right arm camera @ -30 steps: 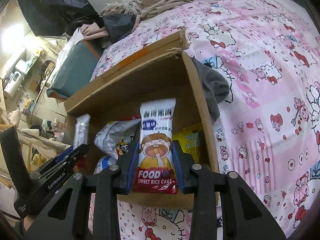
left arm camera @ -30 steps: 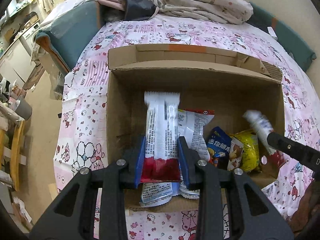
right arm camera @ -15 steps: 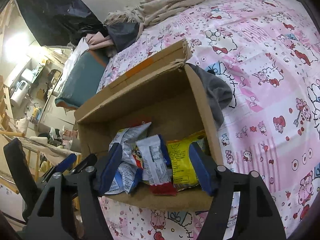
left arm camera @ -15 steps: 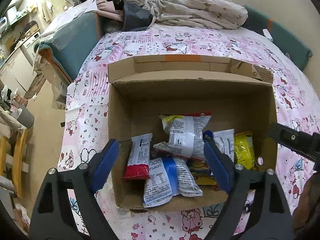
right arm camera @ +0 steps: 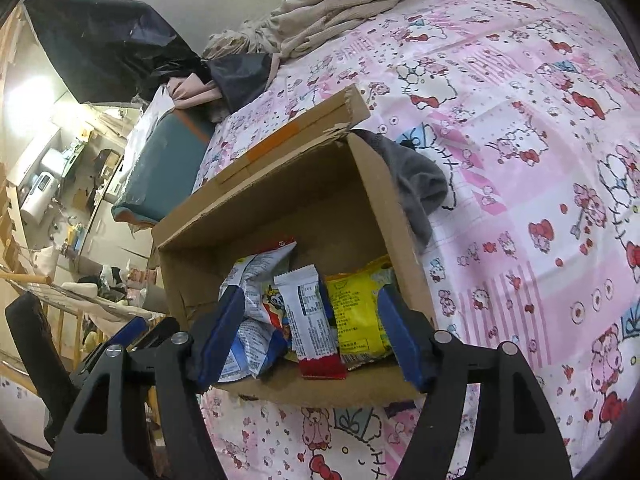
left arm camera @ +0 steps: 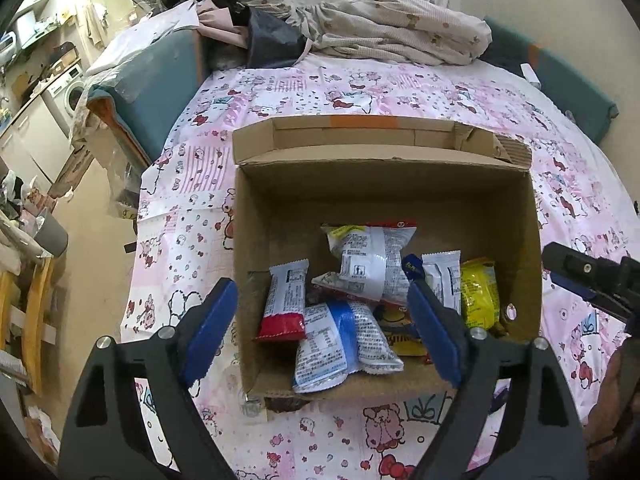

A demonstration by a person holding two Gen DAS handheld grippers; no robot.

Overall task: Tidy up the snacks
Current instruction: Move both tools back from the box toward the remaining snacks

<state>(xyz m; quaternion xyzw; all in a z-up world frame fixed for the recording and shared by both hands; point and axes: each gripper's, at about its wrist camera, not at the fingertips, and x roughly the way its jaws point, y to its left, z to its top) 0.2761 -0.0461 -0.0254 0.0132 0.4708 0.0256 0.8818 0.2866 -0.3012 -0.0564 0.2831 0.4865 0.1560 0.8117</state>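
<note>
The snacks (left arm camera: 360, 300) lie in a heap inside the box (left arm camera: 532, 240) on the pink bed (left arm camera: 192, 184). The left gripper (left arm camera: 320, 328) and right gripper (right arm camera: 310, 332) have just opened wide above the box, both holding nothing

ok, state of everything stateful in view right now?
left gripper: open, empty
right gripper: open, empty
cardboard box: open, far flap folded back
red-ended snack packs: lying loose in box
yellow pack: in box, by right wall
</note>
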